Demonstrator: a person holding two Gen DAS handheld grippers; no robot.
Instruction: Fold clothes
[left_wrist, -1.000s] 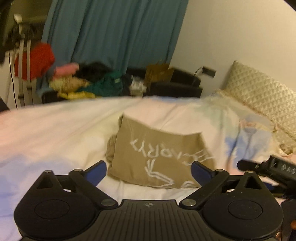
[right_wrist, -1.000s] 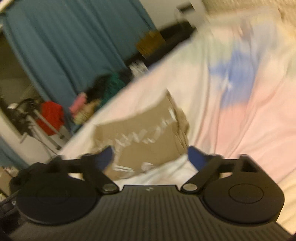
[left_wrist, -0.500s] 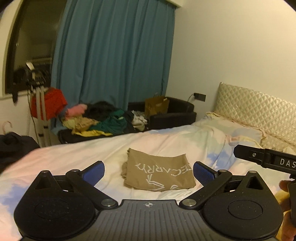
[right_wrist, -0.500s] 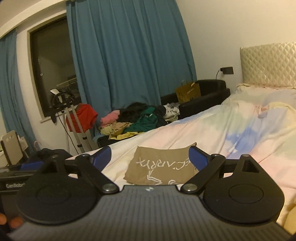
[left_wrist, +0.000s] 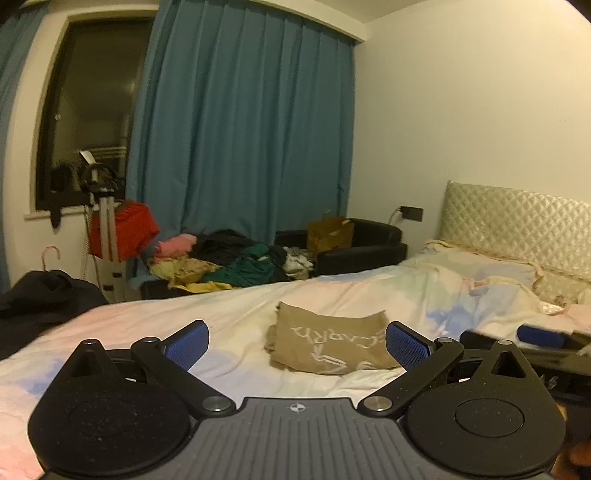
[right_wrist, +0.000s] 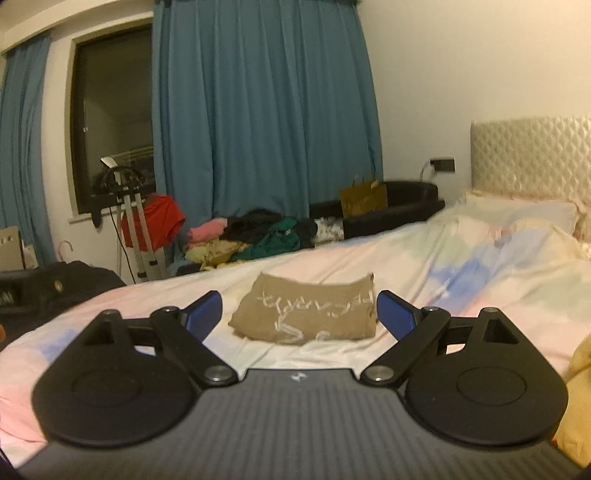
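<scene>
The tan shirt (right_wrist: 306, 314) lies folded in a flat rectangle on the bed (right_wrist: 461, 266), ahead of both grippers. It looks soft and light, so I'd pinch a stacked edge. My left gripper (left_wrist: 297, 341) and right gripper (right_wrist: 299, 312) are spread wide, holding nothing, near the shirt.

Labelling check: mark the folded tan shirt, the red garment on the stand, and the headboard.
folded tan shirt (right_wrist: 306, 314), right wrist view, middle of the top face by the white lettering.
red garment (left_wrist: 123, 230), left wrist view, its front.
headboard (right_wrist: 528, 158), right wrist view, quilted panel.
</scene>
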